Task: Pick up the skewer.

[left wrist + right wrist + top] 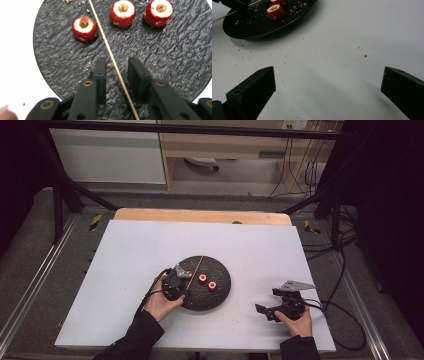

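Observation:
A round black plate (220, 270) lies mid-table and holds three red cored fruits (202, 278), standing cut side up. A thin wooden skewer (196, 268) lies across the plate's left part. My left gripper (182, 281) hovers over the plate's near-left edge. In the left gripper view its jaws (116, 63) are open, one on each side of the skewer (110, 53), not touching it. The fruits (85, 28) stand beyond them on the plate (175, 55). My right gripper (267, 301) rests open on the white table to the plate's right, holding nothing (328, 82).
The white tabletop (150, 245) carries crumbs near the plate (257, 27). In the right gripper view a fruit (275, 11) and the skewer's end (224, 17) show at the top left. Black frame bars and cables surround the table.

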`<state>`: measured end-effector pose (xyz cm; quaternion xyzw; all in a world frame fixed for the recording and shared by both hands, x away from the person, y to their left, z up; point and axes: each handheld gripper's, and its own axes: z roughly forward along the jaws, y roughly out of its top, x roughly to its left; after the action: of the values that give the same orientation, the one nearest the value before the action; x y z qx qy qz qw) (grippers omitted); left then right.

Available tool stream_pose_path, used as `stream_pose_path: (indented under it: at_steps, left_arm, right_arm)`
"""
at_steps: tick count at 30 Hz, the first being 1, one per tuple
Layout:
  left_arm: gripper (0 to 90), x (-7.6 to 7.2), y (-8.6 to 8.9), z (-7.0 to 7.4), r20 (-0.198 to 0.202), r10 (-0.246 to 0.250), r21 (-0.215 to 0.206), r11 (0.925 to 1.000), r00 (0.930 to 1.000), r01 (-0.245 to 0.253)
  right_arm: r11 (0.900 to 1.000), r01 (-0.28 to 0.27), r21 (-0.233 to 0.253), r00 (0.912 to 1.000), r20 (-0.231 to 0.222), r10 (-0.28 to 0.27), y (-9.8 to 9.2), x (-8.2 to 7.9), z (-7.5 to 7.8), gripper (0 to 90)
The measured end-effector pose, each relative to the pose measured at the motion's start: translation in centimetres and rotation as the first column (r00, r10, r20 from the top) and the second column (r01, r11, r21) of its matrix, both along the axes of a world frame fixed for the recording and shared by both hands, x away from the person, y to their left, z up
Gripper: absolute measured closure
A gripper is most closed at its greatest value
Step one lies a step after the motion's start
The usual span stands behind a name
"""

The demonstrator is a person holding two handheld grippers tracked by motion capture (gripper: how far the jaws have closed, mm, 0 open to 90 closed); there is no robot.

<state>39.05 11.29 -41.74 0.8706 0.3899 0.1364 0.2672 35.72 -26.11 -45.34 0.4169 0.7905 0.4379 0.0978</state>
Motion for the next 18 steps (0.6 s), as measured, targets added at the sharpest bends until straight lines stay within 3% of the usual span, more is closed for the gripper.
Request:
stream_pose_path:
  at_steps: [6,18]
  left_arm:
    - [78.1,0.18,-0.35,-0.20,-0.029,0.016,0.009,0.9998,0.9994,-0.016]
    - [86.1,0.11,-0.60,-0.29,-0.027,0.070,0.009,0.9975,0.9972,-0.070]
  right_arm:
    - [1.000,0.000,0.001,1.0000,0.000,0.000,-0.01,0.01,0.01,0.6]
    - [1.000,-0.001,0.000,1.0000,-0.001,0.001,-0.02,-0.01,0.01,0.6]
